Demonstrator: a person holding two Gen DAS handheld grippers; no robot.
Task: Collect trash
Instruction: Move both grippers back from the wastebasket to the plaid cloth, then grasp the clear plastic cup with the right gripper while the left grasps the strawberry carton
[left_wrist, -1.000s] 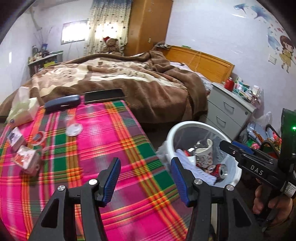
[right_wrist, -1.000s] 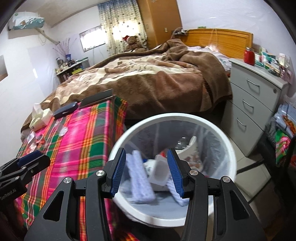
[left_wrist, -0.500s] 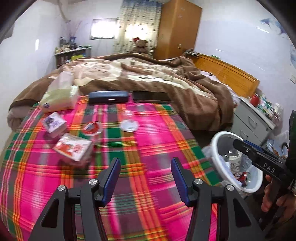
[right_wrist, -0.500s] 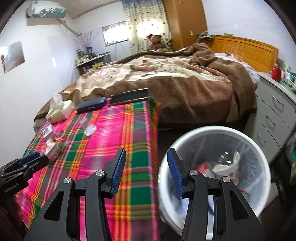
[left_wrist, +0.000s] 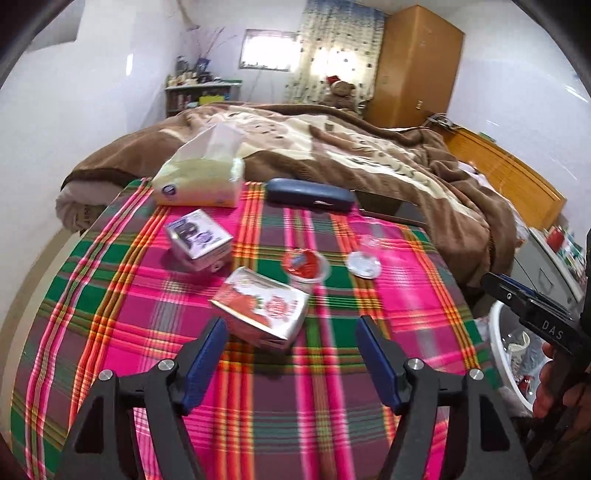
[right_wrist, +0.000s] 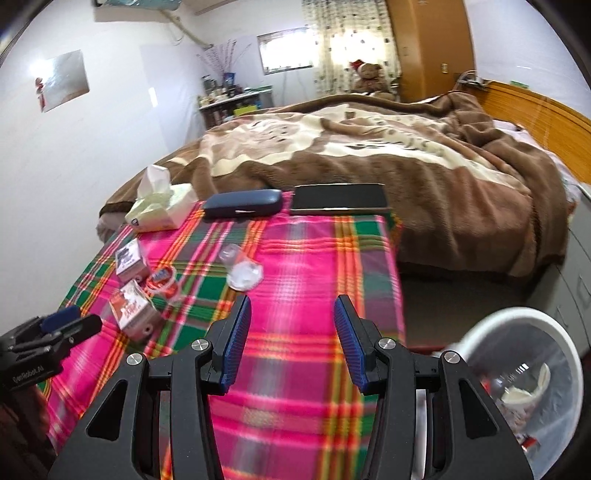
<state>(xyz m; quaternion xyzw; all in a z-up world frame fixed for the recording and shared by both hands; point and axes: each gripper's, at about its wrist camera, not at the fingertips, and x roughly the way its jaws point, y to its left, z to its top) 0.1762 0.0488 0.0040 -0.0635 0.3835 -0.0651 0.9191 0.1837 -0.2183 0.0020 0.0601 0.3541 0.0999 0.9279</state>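
Observation:
On the plaid-covered table (left_wrist: 110, 314) lie a red-and-white carton (left_wrist: 262, 306), a purple-and-white carton (left_wrist: 197, 238), a red-lidded cup (left_wrist: 306, 264) and a clear plastic cup with its lid (left_wrist: 364, 258). My left gripper (left_wrist: 291, 354) is open and empty, just short of the red-and-white carton. My right gripper (right_wrist: 291, 339) is open and empty above the table, with the clear cup (right_wrist: 243, 273) ahead of it. The white trash bin (right_wrist: 524, 387) with trash inside stands on the floor at the right, and shows in the left wrist view (left_wrist: 509, 354).
A tissue pack (left_wrist: 201, 181), a dark blue case (left_wrist: 310, 194) and a black tablet (right_wrist: 340, 199) lie along the table's far edge. A bed with a brown blanket (right_wrist: 369, 147) is behind. Grey drawers (left_wrist: 546, 266) stand at the right.
Both grippers have swung left from the trash bin to over the table. The left one has come close to the red-and-white carton. Both stay open and empty.

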